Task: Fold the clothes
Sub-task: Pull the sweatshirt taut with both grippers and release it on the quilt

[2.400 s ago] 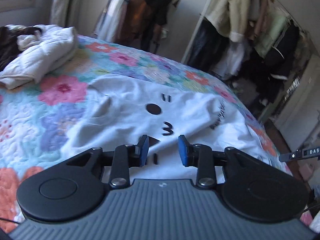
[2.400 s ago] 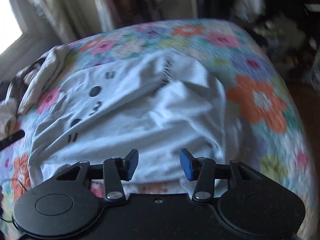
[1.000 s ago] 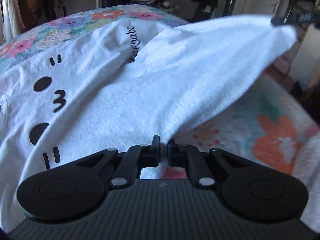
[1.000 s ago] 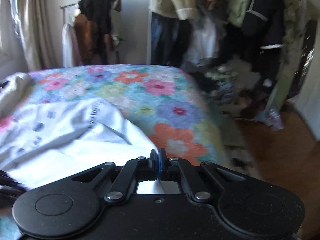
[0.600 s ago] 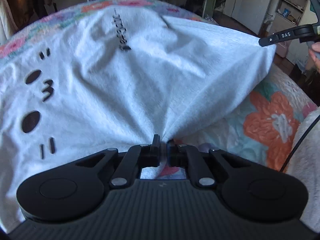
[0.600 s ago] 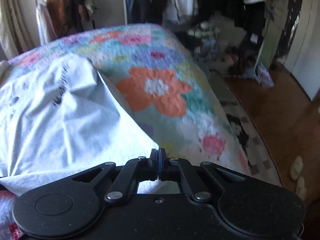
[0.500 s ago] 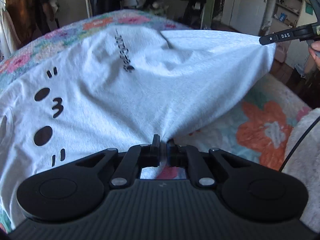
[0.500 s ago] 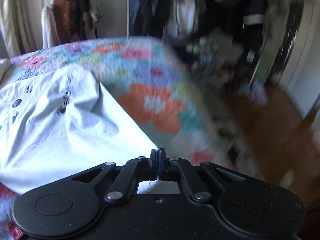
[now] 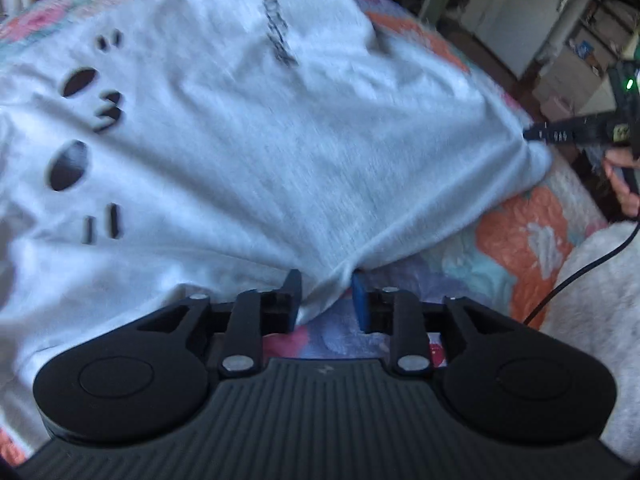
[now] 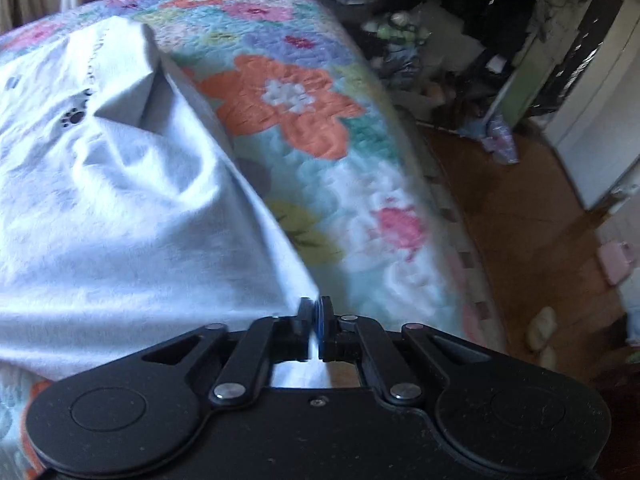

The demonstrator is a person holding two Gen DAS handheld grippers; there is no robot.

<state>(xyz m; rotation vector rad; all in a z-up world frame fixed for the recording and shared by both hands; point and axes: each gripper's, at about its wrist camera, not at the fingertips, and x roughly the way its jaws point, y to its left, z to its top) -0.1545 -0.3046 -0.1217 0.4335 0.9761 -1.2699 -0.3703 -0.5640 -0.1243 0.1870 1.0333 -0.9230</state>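
A white T-shirt [image 9: 240, 140] with a black cat-face print lies spread over the bed, print side up. My left gripper [image 9: 326, 300] is open at the shirt's near hem, and a bunched corner of cloth lies loose between its fingers. My right gripper [image 10: 315, 320] is shut on the other hem corner, with the white shirt [image 10: 120, 200] stretching away to its left. In the left wrist view the right gripper [image 9: 534, 134] pinches that corner at the far right, with a hand [image 9: 622, 184] behind it.
A floral quilt [image 10: 300, 100] covers the bed, whose edge drops to a wooden floor [image 10: 520, 220] on the right. Hanging clothes and clutter [image 10: 400, 32] fill the back. Slippers [image 10: 540, 328] lie on the floor. A black cable [image 9: 580, 272] crosses fuzzy white fabric [image 9: 600, 320].
My left gripper has opened and let go of the hem corner it held. The shirt has sunk flatter onto the quilt. My right gripper stays shut on its corner.
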